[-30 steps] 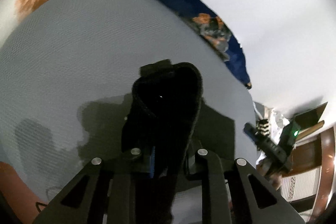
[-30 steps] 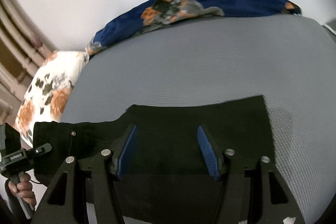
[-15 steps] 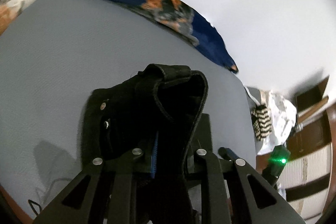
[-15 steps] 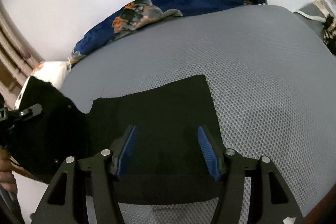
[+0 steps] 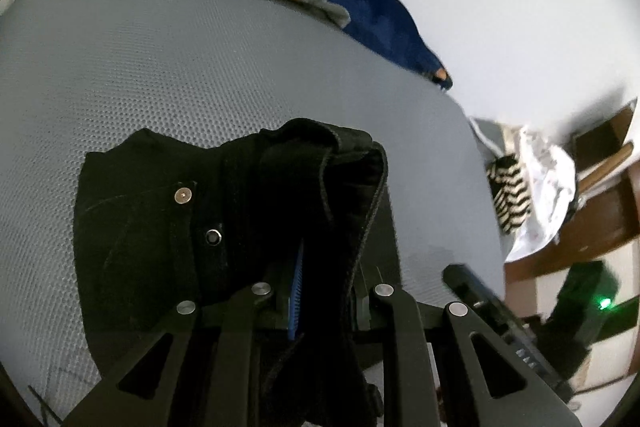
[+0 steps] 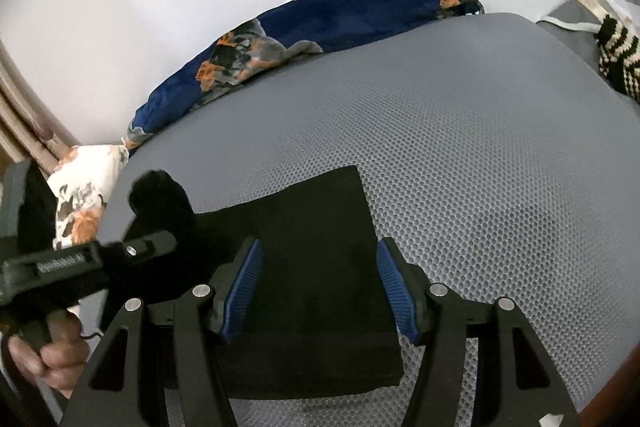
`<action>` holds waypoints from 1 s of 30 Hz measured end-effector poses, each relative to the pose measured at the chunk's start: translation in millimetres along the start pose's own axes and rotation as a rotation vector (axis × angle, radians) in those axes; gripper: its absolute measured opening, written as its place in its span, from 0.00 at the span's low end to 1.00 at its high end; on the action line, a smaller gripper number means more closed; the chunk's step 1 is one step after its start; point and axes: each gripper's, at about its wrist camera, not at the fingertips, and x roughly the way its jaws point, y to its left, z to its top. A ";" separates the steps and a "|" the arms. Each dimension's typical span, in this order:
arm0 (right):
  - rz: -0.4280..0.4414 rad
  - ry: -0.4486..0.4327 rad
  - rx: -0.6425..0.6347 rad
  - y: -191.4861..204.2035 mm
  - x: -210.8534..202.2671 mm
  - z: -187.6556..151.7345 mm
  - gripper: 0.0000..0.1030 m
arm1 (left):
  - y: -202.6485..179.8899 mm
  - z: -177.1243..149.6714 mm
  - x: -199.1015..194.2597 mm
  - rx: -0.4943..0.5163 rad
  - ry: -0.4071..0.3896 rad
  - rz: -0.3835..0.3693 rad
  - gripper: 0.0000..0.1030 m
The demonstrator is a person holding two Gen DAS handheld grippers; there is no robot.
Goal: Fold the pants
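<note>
**Waistband pinched, legs flat on the mattress**

The grey mesh mattress [image 6: 460, 147] fills the room, a navy floral blanket [image 6: 340, 23] bunched along its far edge. Black pants [image 6: 320, 247] lie across the near side, leg end flat. The left gripper [image 5: 324, 287] is clamped on the bunched waistband, lifting it, rivets showing. The right gripper [image 6: 318, 291] hovers over the flat leg, jaws apart, gripping nothing.

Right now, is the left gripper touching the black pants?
Touching. In the left wrist view the left gripper has its jaws nearly shut on a bunched fold of the black pants, and the fabric fills the gap beside the blue pad.
</note>
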 end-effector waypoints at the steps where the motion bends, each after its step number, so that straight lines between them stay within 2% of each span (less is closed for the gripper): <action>1: 0.006 0.006 0.008 -1.6 0.9 0.5 0.56 | -1.4 -1.7 4.1 0.008 0.007 0.009 0.18; 3: 0.015 0.012 0.020 -2.9 2.0 0.8 0.56 | -1.9 -3.7 10.0 0.008 0.029 0.010 0.21; 7: 0.009 0.028 0.021 -2.7 5.8 -1.6 0.56 | -2.7 -7.2 19.2 0.006 0.076 -0.047 0.30; 8: 0.010 0.031 0.019 -2.7 6.9 -2.4 0.56 | -3.8 -8.2 17.2 0.020 0.062 -0.040 0.33; 11: 0.025 0.062 0.022 -3.8 13.5 -5.5 0.56 | -4.7 -8.7 4.1 0.067 0.015 -0.009 0.53; 14: 0.094 0.115 0.049 -6.2 23.6 -9.6 0.57 | 2.1 -10.1 -19.1 0.088 -0.047 -0.003 0.56; 15: 0.140 0.150 0.062 -6.8 29.5 -11.0 0.58 | 6.7 -10.7 -27.1 0.089 -0.071 0.025 0.59; 19: 0.299 0.294 0.076 -3.3 57.1 -17.3 0.58 | 32.9 -13.9 -49.5 0.066 -0.130 0.123 0.60; 23: 0.330 0.372 0.012 0.4 76.9 -17.6 0.59 | 69.0 -21.6 -66.2 0.001 -0.145 0.176 0.60; 26: 0.350 0.407 0.023 -5.4 90.4 -13.0 0.60 | 94.2 -31.6 -73.4 -0.051 -0.151 0.212 0.60; 30: 0.430 0.425 0.060 -10.6 106.3 -3.8 0.60 | 122.4 -44.4 -76.7 -0.124 -0.140 0.235 0.60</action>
